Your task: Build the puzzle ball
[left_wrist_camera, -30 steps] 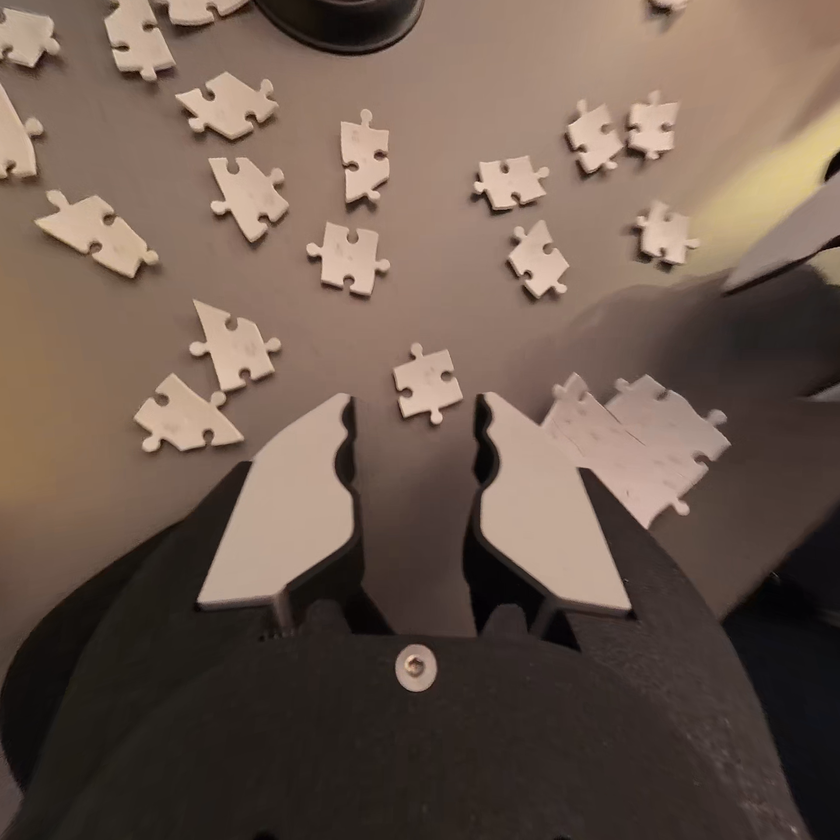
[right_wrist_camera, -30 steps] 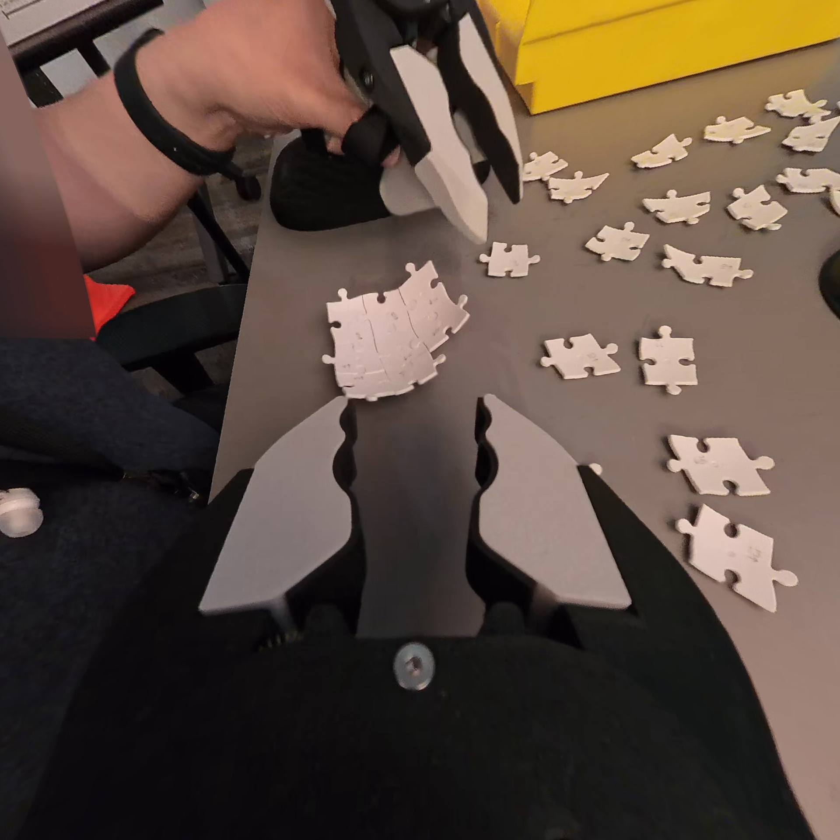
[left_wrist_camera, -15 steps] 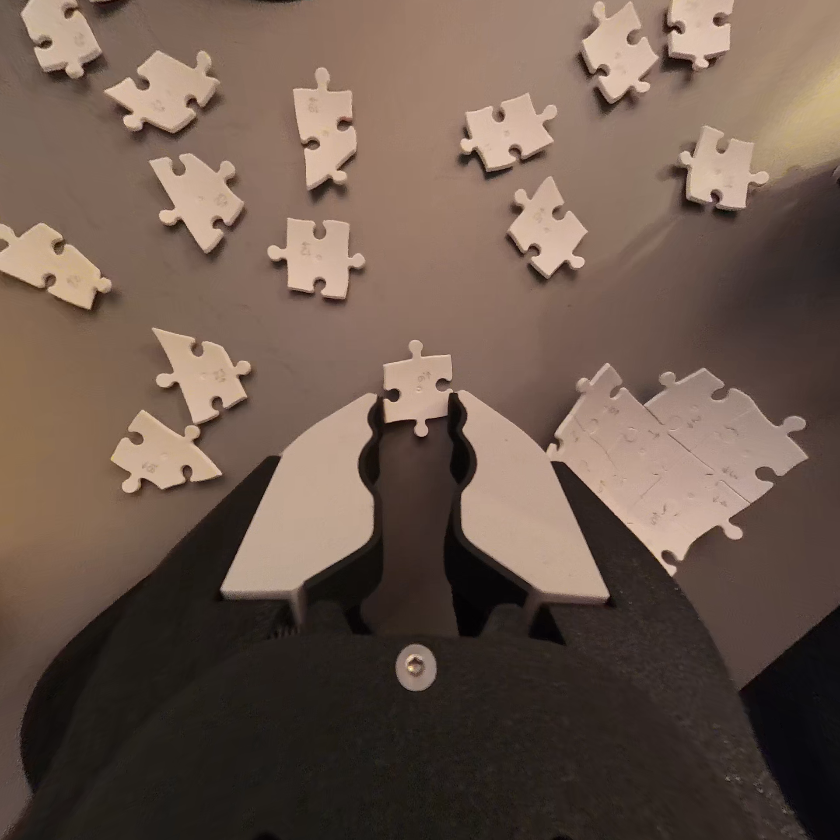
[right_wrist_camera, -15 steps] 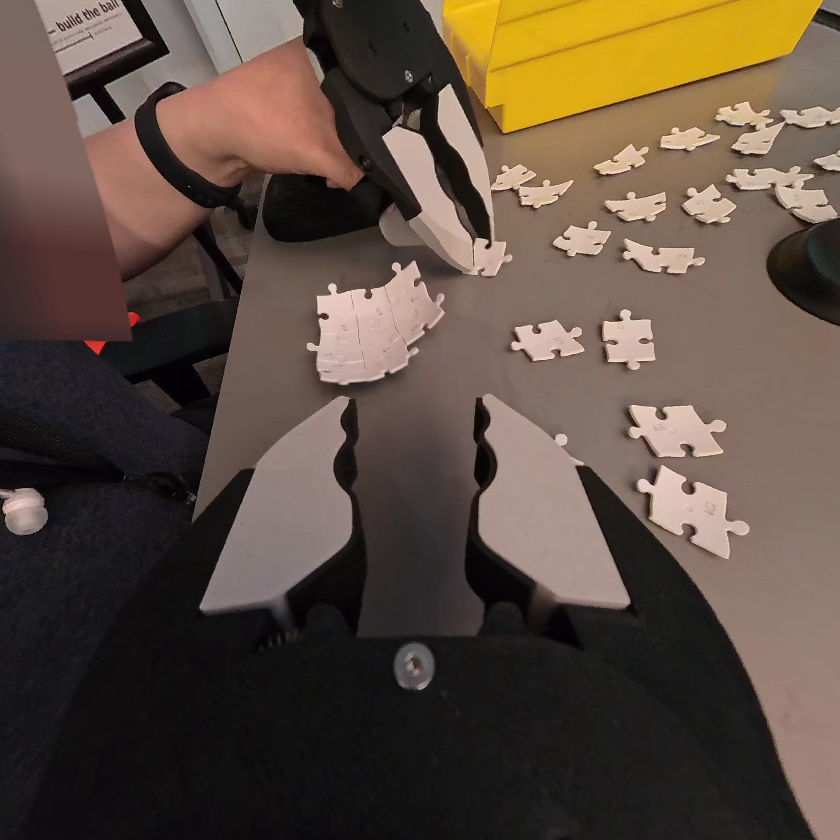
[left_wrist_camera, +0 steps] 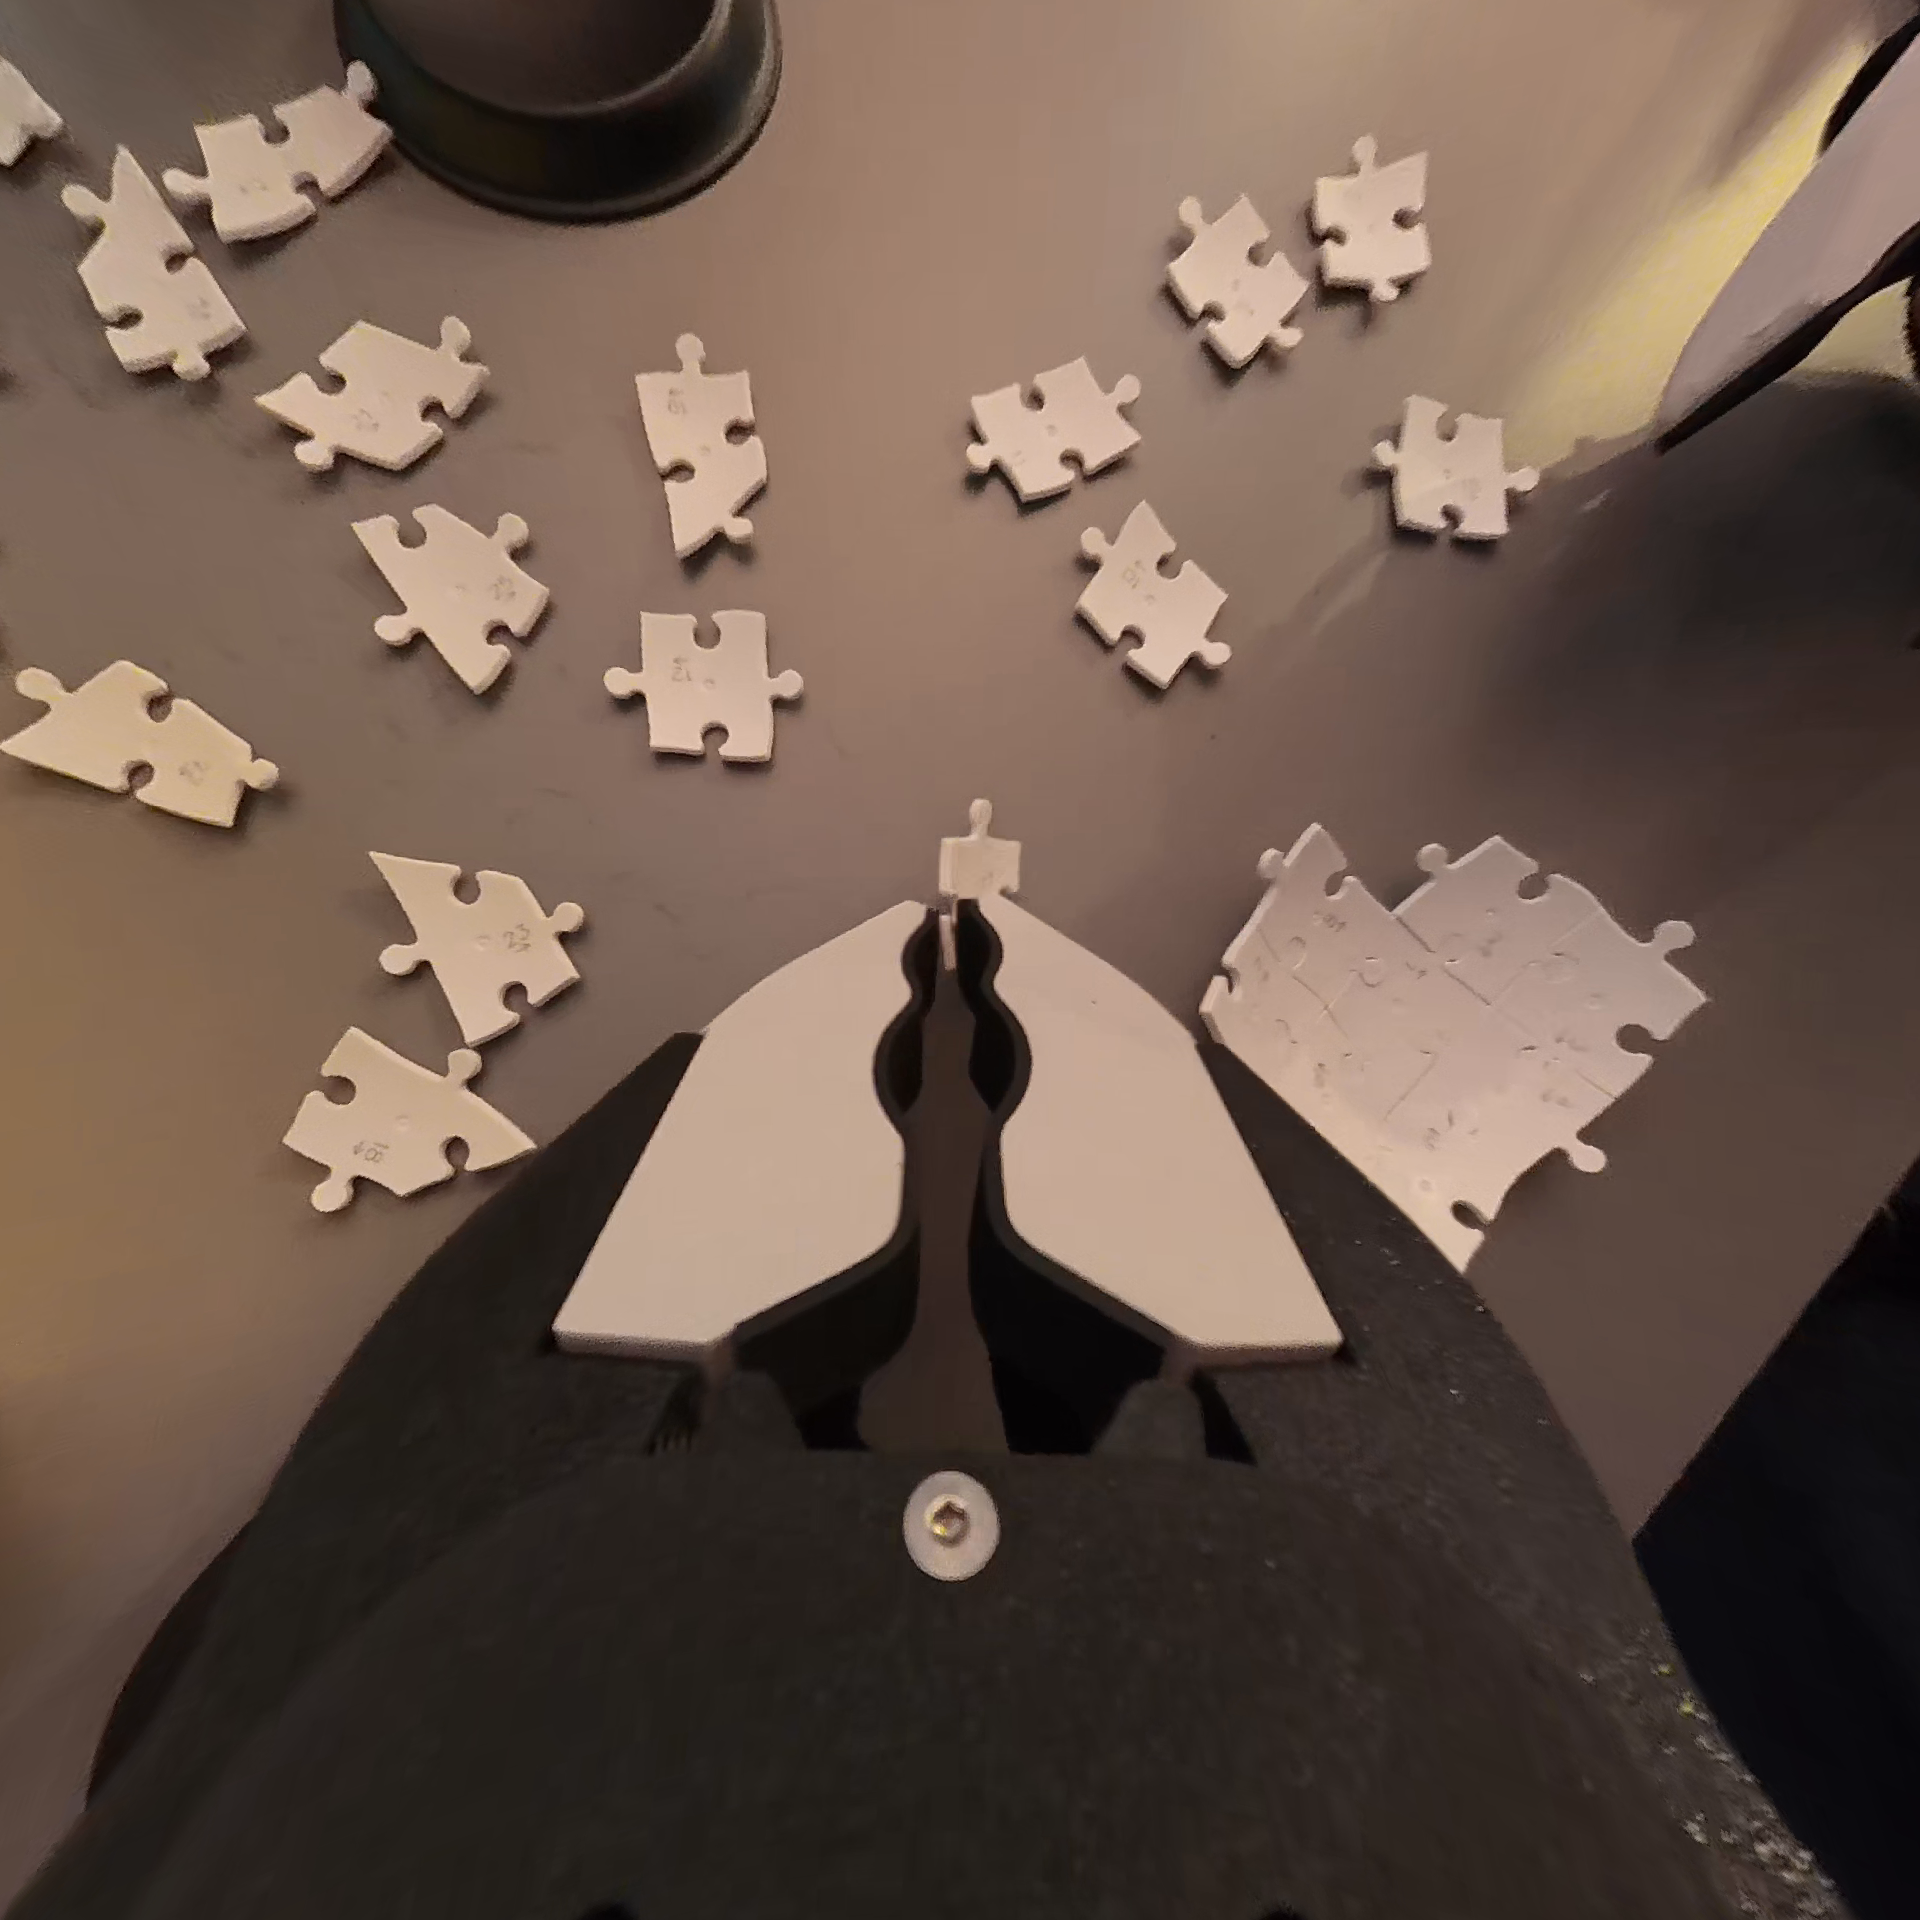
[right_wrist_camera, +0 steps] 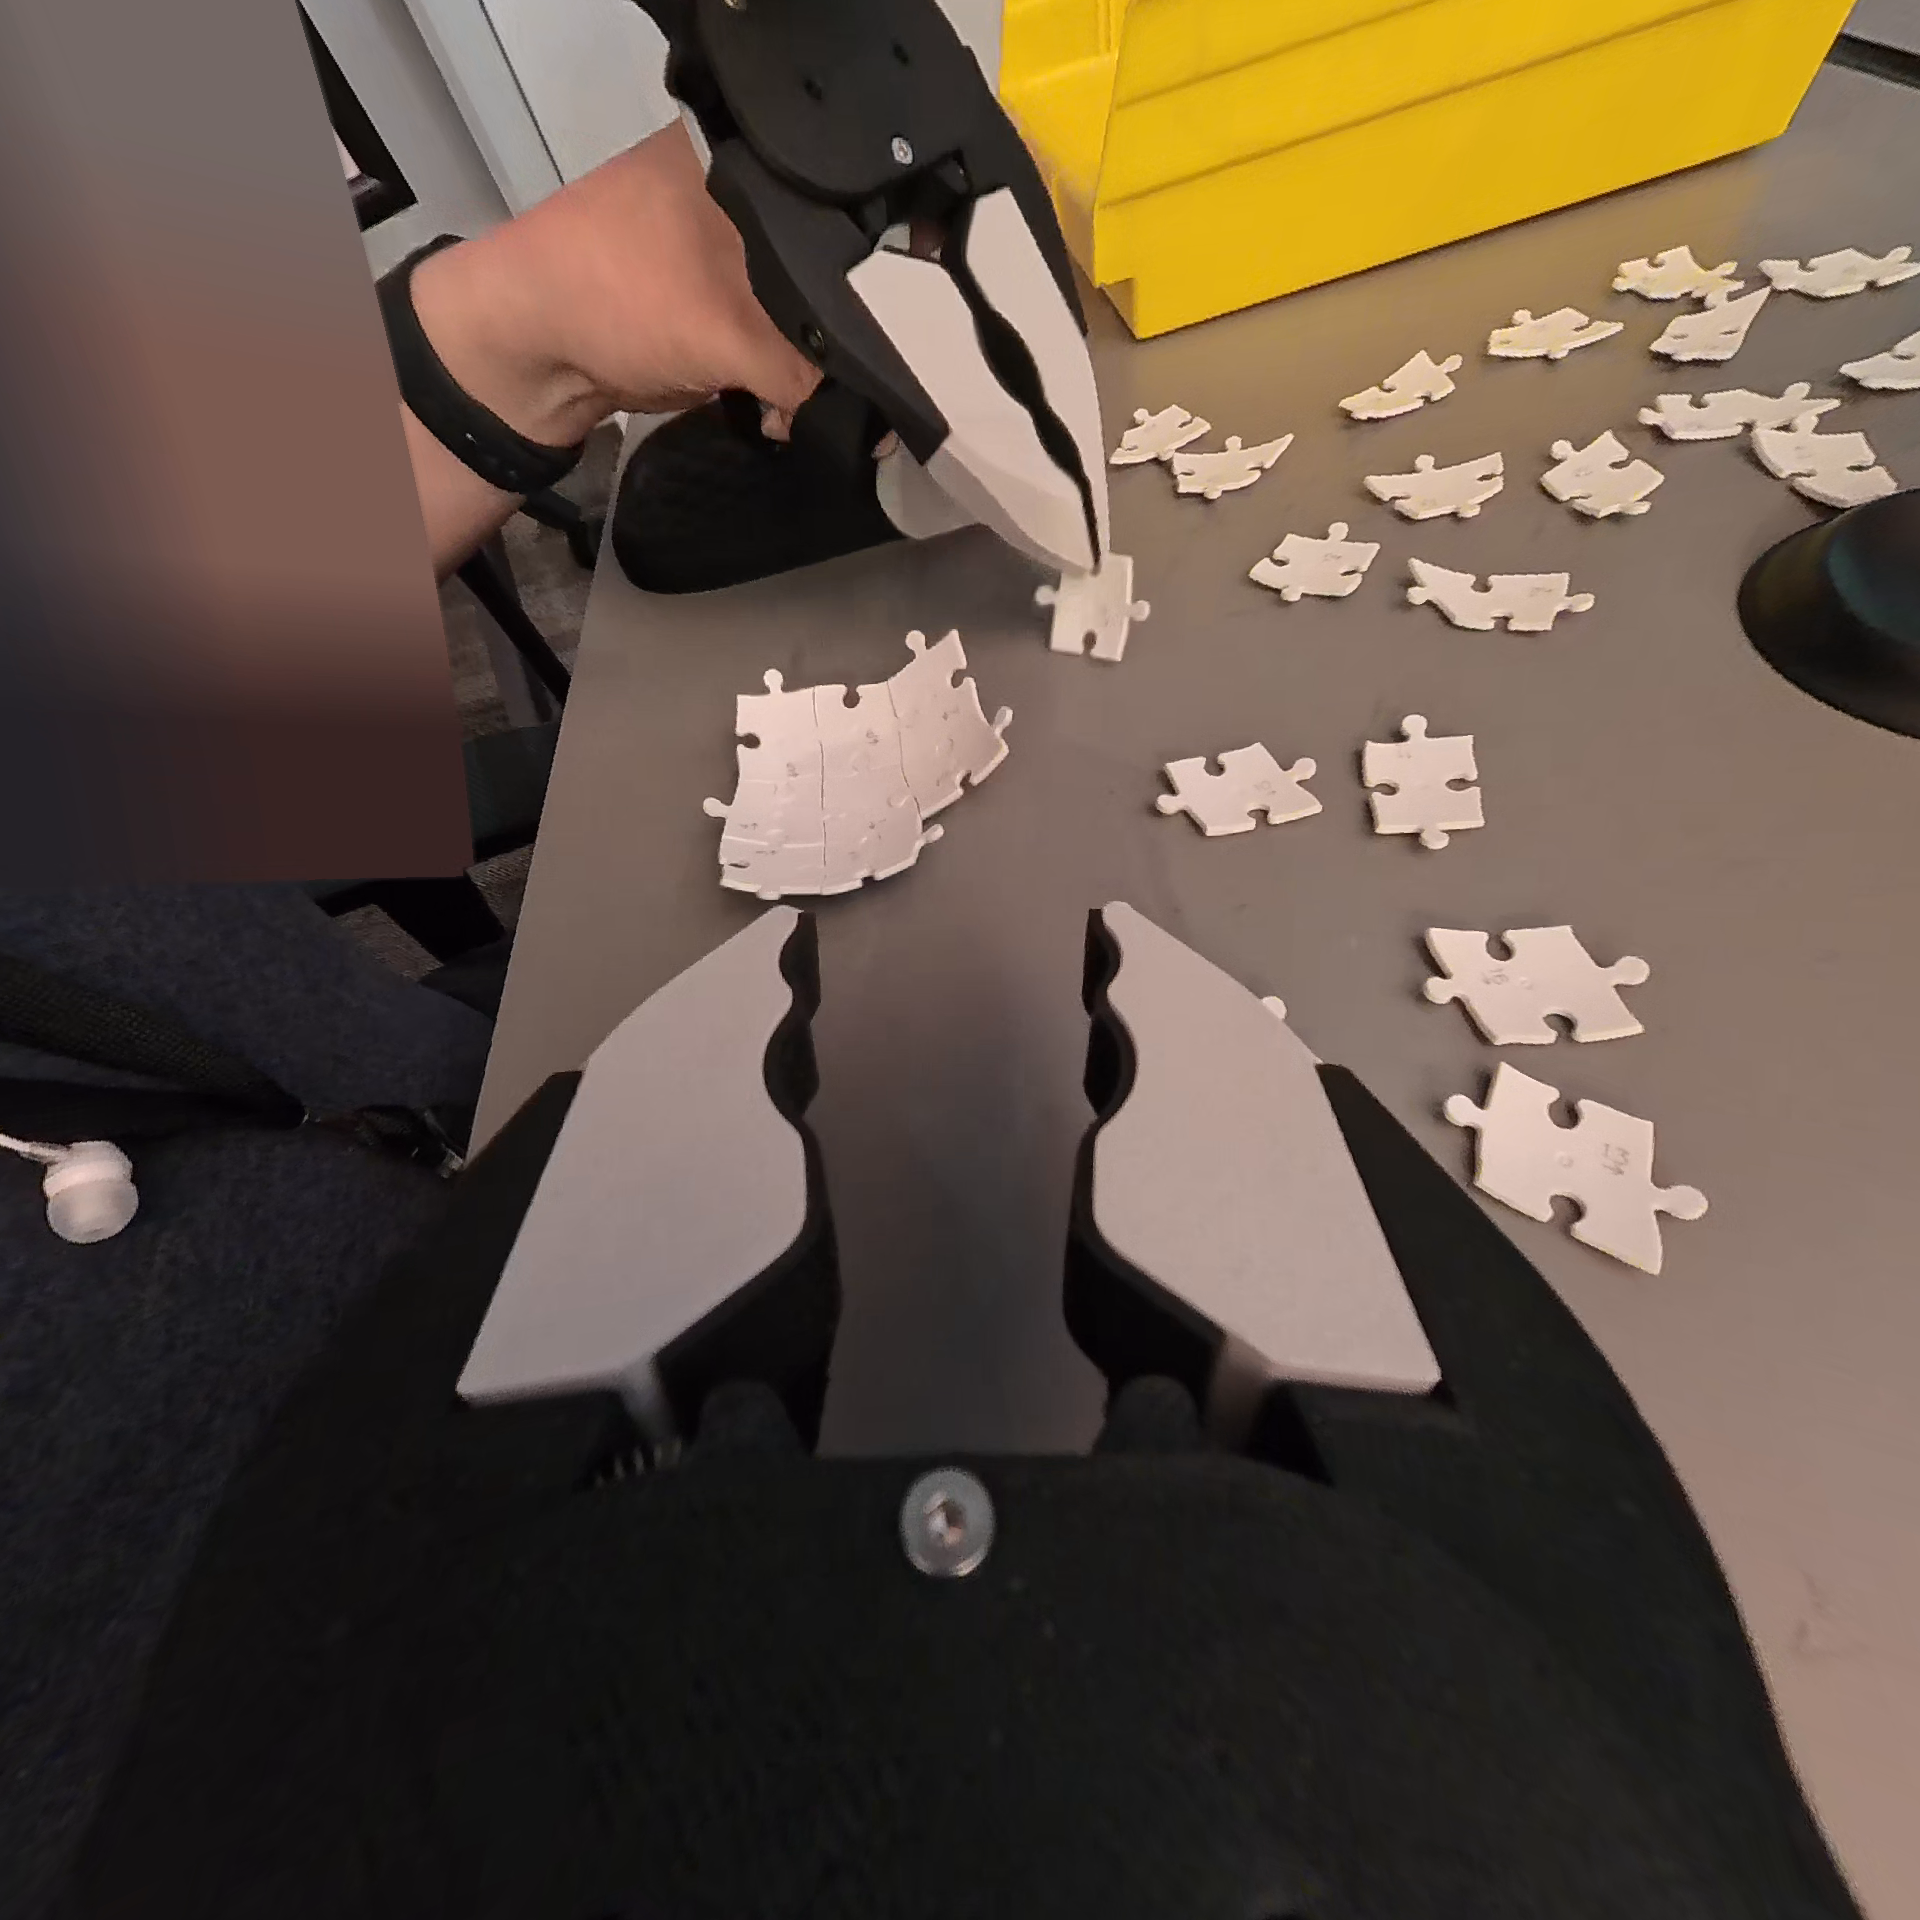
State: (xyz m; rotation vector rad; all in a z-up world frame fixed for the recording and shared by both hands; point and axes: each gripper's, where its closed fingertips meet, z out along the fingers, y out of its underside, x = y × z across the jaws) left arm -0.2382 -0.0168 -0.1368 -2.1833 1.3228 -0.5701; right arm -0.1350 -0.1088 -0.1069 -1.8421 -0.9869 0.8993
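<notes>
A single white puzzle piece (right_wrist_camera: 1093, 613) hangs on edge, pinched at its top by the left gripper (right_wrist_camera: 1081, 551), just beyond the curved assembled section (right_wrist_camera: 852, 779) lying on the grey table (right_wrist_camera: 1039, 1039). The right gripper (right_wrist_camera: 945, 925), fingers spread and empty, hovers just short of that section; loose pieces (right_wrist_camera: 1242, 788) lie scattered beyond it.

The left wrist view is dim and warm-toned, with a dark shadow pooling at three o'clock over the matte grey tabletop (left_wrist_camera: 935, 260) and motion blur at one o'clock. The right wrist view is brighter and neutral, evenly lit; white flat puzzle pieces (right_wrist_camera: 1236, 787) stay sharp. Wide-angle bending curves both pictures' edges.
</notes>
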